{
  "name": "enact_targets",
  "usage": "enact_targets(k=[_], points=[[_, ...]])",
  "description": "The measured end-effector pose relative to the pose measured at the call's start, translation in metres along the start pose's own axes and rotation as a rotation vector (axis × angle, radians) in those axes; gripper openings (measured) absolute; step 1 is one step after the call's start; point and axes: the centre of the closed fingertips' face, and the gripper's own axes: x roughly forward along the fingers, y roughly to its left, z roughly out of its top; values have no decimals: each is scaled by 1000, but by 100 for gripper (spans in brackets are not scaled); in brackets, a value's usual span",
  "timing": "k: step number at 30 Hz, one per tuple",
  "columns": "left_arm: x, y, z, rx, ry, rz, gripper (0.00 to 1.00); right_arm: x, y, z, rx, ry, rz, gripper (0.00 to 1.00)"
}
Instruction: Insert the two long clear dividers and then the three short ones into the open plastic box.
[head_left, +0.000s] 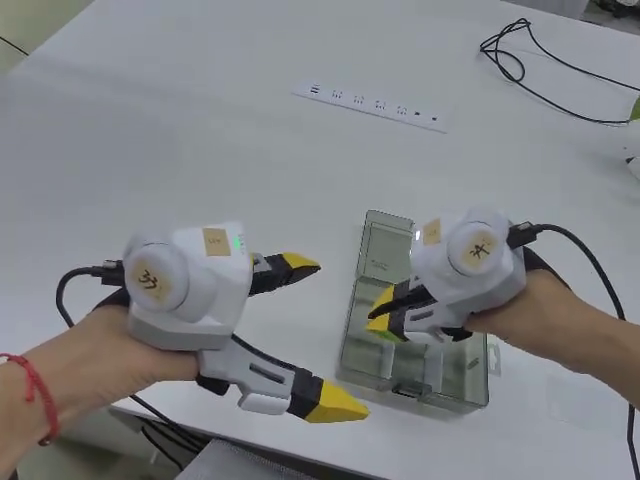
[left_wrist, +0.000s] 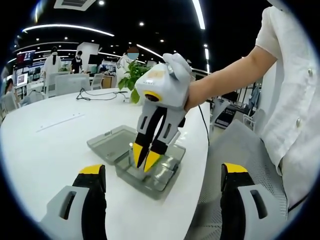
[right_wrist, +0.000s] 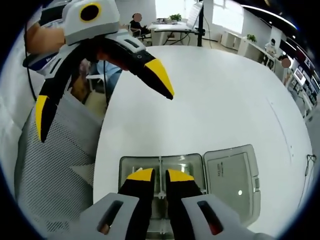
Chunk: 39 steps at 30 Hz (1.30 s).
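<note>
The open plastic box sits on the white table near the front edge, its lid folded flat to the far side. The right gripper reaches down into it, its jaws pinched, as far as I can judge, on a thin clear divider standing upright across the tray. The left gripper hangs to the left with its jaws spread wide, gripping nothing. Nothing steadies the box, so a downward push could skid it, or the divider could miss its slots and jam crooked.
</note>
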Motion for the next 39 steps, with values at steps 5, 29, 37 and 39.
enact_targets(k=[5,29,37,39], points=[[-2,-2,2,1,-2,6,98,-20,-2,10,41,-71,-21,12],[-9,-9,10,-3,-12,34,98,-133,10,-14,151,-229,-127,24],[-12,-10,10,-2,-9,40,98,-150,10,-61,148,-157,-144,32],[-12,-10,9,-4,-9,41,98,-153,9,-74,164,-133,-152,32]])
